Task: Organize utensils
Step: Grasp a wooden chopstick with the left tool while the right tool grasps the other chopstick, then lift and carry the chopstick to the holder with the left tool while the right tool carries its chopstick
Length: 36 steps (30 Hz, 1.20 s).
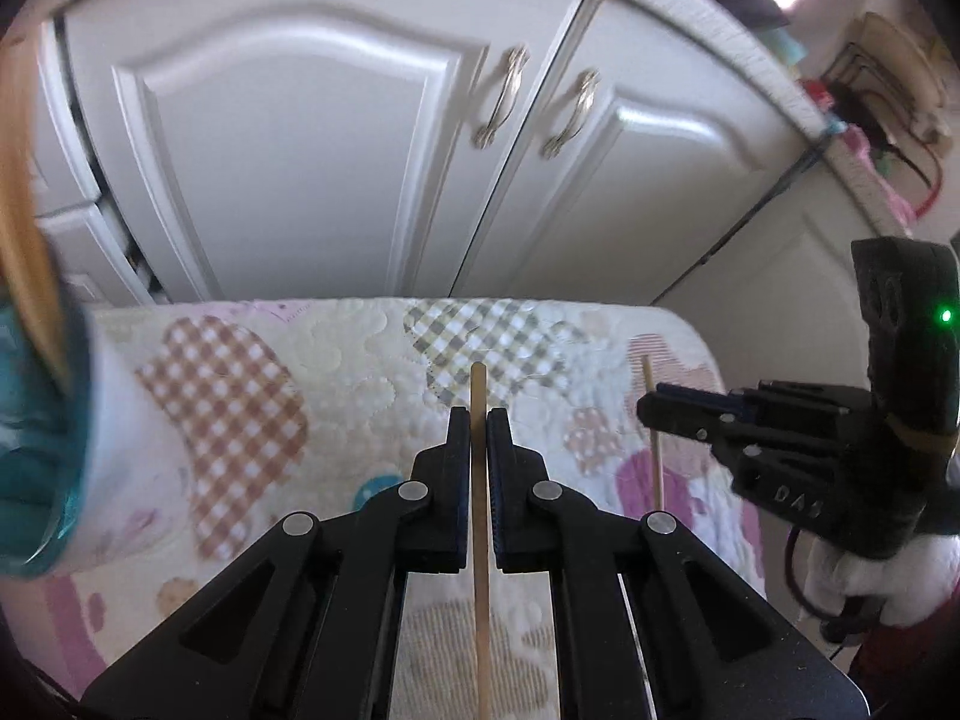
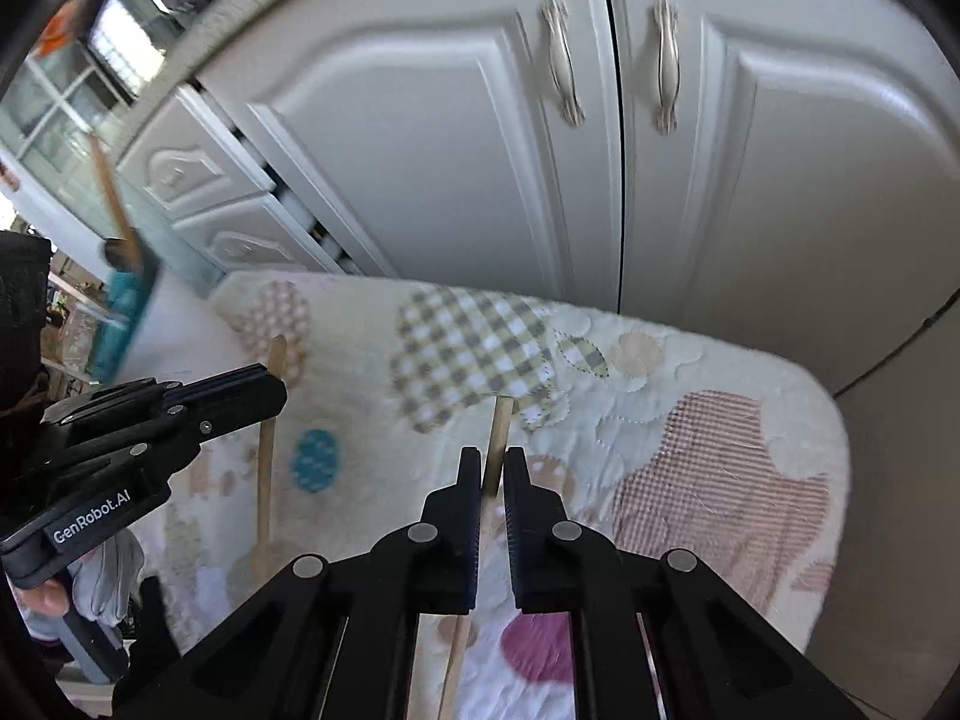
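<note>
Jaws of both grippers, left [image 1: 478, 420] and right [image 2: 492, 459], pinch one chopstick each [image 1: 479, 480] [image 2: 497, 444]; carry them upright toward the holder [image 1: 36, 450] at nine o'clock without loosening.

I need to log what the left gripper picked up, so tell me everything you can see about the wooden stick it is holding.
The wooden stick is a thin, flat, pale strip with a rounded end, like plain unfinished wood. It runs lengthwise between the closed black fingers of the left gripper, its tip poking out past the fingertips and its other end running out of the bottom of the picture. It is above the patchwork quilted cloth; whether it touches it cannot be told. The right wrist view shows it slanting through that gripper from the side.
</note>
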Motion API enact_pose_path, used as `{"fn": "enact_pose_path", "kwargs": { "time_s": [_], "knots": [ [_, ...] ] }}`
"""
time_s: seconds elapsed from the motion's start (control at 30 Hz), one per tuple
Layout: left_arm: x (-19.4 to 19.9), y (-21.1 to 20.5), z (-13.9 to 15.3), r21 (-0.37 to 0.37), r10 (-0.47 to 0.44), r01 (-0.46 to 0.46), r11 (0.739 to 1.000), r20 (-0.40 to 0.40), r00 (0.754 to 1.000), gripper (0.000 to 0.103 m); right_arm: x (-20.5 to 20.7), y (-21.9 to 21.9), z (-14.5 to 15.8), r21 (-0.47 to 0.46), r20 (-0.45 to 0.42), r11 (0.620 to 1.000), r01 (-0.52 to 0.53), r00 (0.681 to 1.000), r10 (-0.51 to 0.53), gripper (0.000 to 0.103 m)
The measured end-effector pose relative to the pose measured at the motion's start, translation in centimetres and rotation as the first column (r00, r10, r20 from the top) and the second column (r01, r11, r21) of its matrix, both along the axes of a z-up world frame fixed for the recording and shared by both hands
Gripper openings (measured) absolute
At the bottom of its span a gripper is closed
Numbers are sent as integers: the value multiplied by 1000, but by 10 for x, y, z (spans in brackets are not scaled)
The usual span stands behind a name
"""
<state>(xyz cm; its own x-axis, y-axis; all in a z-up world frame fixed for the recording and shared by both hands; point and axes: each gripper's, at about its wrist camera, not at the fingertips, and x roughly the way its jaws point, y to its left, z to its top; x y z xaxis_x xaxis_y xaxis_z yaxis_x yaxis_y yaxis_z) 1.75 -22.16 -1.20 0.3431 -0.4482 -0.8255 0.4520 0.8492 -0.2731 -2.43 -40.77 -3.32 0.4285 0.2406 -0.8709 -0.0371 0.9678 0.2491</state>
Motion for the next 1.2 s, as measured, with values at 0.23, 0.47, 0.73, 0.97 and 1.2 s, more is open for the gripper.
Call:
{"fn": "enact_pose_path", "kwargs": {
  "time_s": [0.23, 0.47, 0.73, 0.97, 1.2],
  "knots": [
    [-38, 29, 41, -45, 16, -12, 999, 80, 997, 4, -39, 25, 58, -28, 142, 999, -15, 990, 19, 6],
    [-62, 55, 58, -67, 28, -19, 998, 132, 991, 4, -35, 43, 38, -51, 85, 999, -13, 996, 18, 8],
    [-72, 79, 64, -86, 69, -58, 995, 132, 989, 4, 11, 50, -55, -143, -104, 990, 11, 994, -26, 25],
    [-74, 84, 68, -85, 85, -73, 994, 148, 985, 4, 17, 44, -58, -152, -99, 988, 4, 995, -19, 6],
    [-76, 87, 78, -96, 87, -71, 993, 175, 981, 4, -24, 28, 11, -6, 35, 1000, 30, 999, -29, 6]
  ]
}}
